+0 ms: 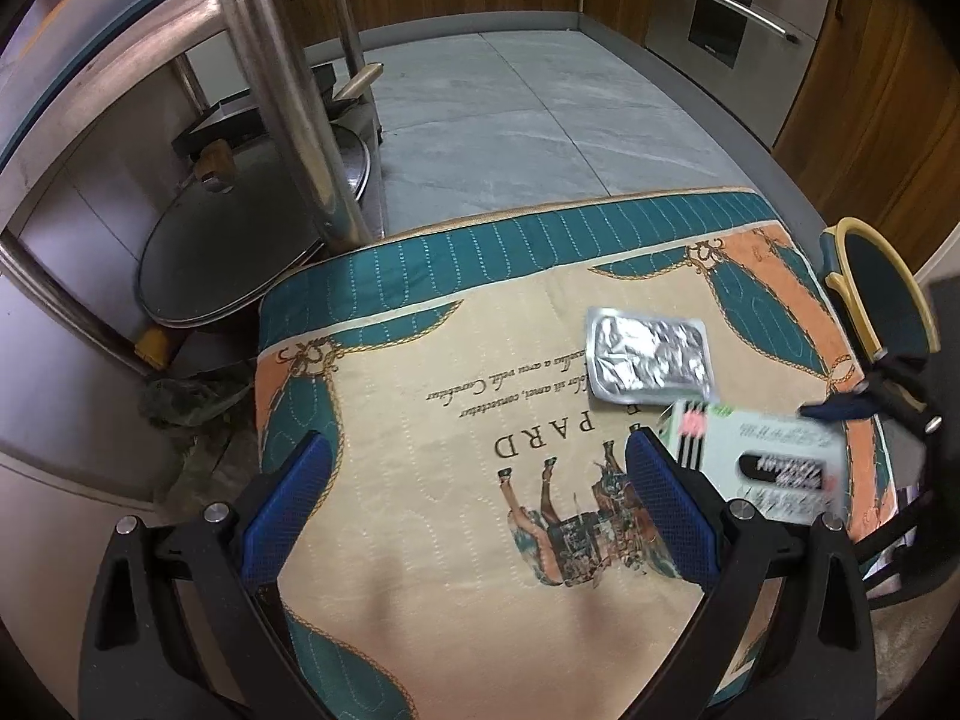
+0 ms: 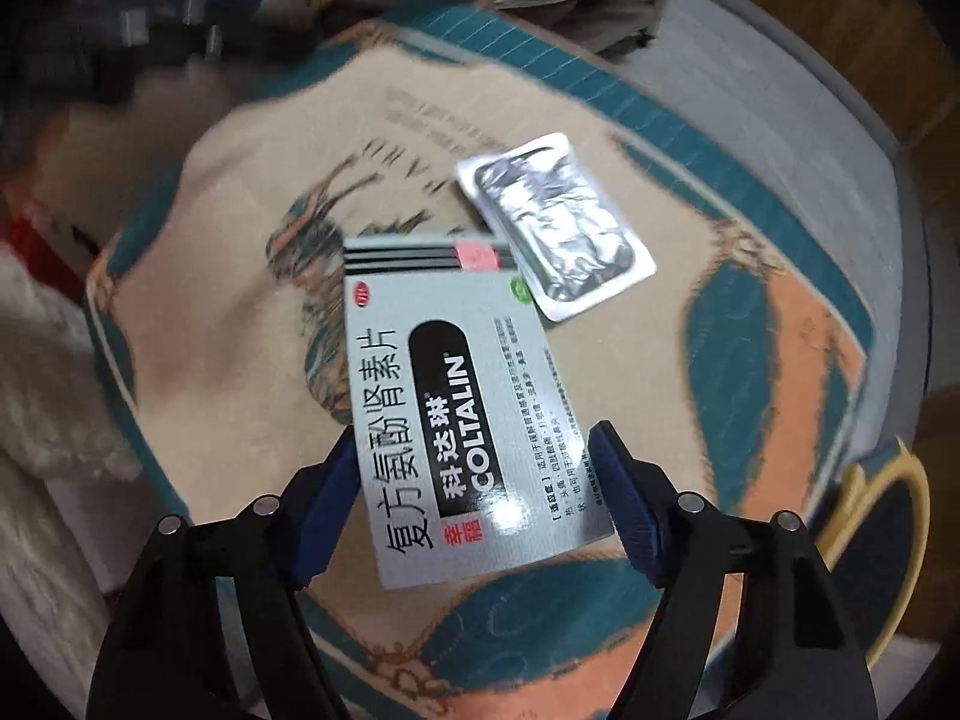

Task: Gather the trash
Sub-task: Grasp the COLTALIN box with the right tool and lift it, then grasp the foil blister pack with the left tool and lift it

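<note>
While right gripper [image 2: 474, 480] pinches the light, crushable box [image 2: 462, 408] by its near edges, left gripper [image 1: 480, 480] hangs spread.

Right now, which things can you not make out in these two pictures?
- Coltalin medicine box: small print blurred in both views; the left wrist view hides its near corner behind a gripper finger.
- Foil blister pack: pills inside not visible; box overlaps its edge in the right wrist view.
- Trash container: none seen in either view.
- Cushion lettering: partly covered.
</note>
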Motion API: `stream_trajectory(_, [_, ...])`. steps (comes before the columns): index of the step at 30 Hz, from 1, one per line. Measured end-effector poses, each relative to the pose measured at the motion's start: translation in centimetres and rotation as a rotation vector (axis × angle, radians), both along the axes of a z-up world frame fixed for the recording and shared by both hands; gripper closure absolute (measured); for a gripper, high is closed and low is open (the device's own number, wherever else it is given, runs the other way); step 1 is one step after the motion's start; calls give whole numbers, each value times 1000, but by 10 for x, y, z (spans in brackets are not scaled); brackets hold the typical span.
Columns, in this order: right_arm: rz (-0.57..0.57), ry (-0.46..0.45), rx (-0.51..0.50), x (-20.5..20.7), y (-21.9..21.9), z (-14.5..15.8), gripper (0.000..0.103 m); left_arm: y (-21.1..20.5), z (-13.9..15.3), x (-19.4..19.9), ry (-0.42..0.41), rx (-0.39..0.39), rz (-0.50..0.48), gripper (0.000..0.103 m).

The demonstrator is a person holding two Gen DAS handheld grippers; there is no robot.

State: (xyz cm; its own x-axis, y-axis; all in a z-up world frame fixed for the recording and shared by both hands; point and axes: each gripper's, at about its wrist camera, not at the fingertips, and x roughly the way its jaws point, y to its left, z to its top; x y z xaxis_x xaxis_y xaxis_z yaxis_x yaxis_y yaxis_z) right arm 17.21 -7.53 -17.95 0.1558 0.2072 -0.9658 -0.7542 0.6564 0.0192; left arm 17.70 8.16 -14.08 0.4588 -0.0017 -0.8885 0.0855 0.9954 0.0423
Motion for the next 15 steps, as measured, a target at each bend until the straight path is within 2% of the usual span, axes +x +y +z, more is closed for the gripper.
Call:
stream_trajectory(3, [-62, -4, 54, 8, -19, 17, 29, -12, -5, 4, 13, 9, -16, 6])
stream_trajectory(5, [-107, -21, 82, 13, -34, 30, 33, -21, -8, 6, 21, 21, -33, 6])
stream_trajectory(6, [-120, -18, 98, 15, -41, 33, 81, -25, -10, 8, 26, 23, -40, 6])
stream_trajectory(9, [-207, -40, 64, 19, -68, 35, 80, -46, -15, 14, 38, 22, -124, 6])
stream_trajectory(12, [-243, -18, 92, 24, -83, 30, 79, -66, -18, 18, 14, 98, -212, 6])
stream_trajectory(15, [-247, -2, 117, 22, -94, 32, 78, -76, -20, 26, 32, 73, -246, 6])
